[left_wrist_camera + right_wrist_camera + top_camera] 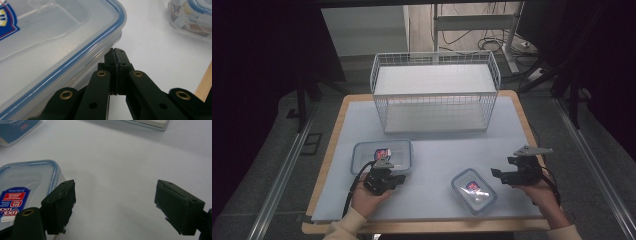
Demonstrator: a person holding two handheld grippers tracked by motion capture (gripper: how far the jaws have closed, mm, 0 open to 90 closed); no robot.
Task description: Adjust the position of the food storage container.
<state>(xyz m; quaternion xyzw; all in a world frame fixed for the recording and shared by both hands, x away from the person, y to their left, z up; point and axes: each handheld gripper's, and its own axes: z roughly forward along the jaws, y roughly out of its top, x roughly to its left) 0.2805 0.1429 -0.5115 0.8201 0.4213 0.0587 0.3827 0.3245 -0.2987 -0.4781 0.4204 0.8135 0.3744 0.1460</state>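
From above, I work at a wooden table (328, 150) covered by a pale blue-grey mat (432, 155), in a dark room with black curtains at both sides, a grey floor, metal rails along the table's flanks and loose cables under a desk frame beyond. A white wire basket (435, 90) with a shelf inside stands at the far middle of the mat. My left gripper (384, 180) sits at the near edge of the large clear container (382, 156) with its blue-sealed lid, near the mat's left front. My right gripper (507, 176) rests just right of the small clear container (473, 190), which lies at the front, right of centre. Along my left gripper (116, 53), the jaws are pressed flat together with nothing between them, their tips right under the large container (57, 47) lid's rim; the small container (191, 17) shows at the far upper right on white mat. Along my right gripper (115, 202), the jaws stand wide apart over bare mat, holding nothing, and the small container (27, 187) lies just beside one jaw.
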